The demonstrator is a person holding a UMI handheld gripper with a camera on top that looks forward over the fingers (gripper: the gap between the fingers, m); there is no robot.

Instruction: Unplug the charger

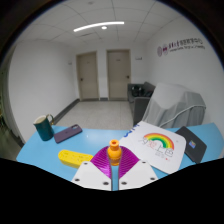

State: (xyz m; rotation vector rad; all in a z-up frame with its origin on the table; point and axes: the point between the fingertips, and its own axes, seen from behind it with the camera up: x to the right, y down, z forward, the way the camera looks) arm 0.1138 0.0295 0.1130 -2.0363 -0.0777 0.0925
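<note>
Room: white walls, two closed doors (100,74) far beyond the fingers, a strip light (98,26) on the ceiling, and a wall sign (181,46) with lettering too small to read. A grey-draped bulky shape (176,104) sits beyond and to the right, its contents hidden by the cover. Blue table (42,152) fills the near ground, its front edge cut off below. On it, ahead and right of the fingers, lies a white sheet with a rainbow drawing (158,142); a dark flat object (193,149) lies at its far right, partly cut off, identity unclear. Ahead and left: a dark green mug (44,127), then a dark phone-like slab (68,132) just beside it, then a yellow ridged object (74,157) nearest the left finger. Gripper (114,172): pads (96,172) show pale violet with dots, angled inward toward the middle. Between them stands a narrow upright piece with an orange top (114,148) and a blue stem below, probably the charger plug, though its form is hard to make out. Both pads appear to close against it, pinching it; the lower ends of the fingers are hidden in the dark. No cable or socket can be made out.
</note>
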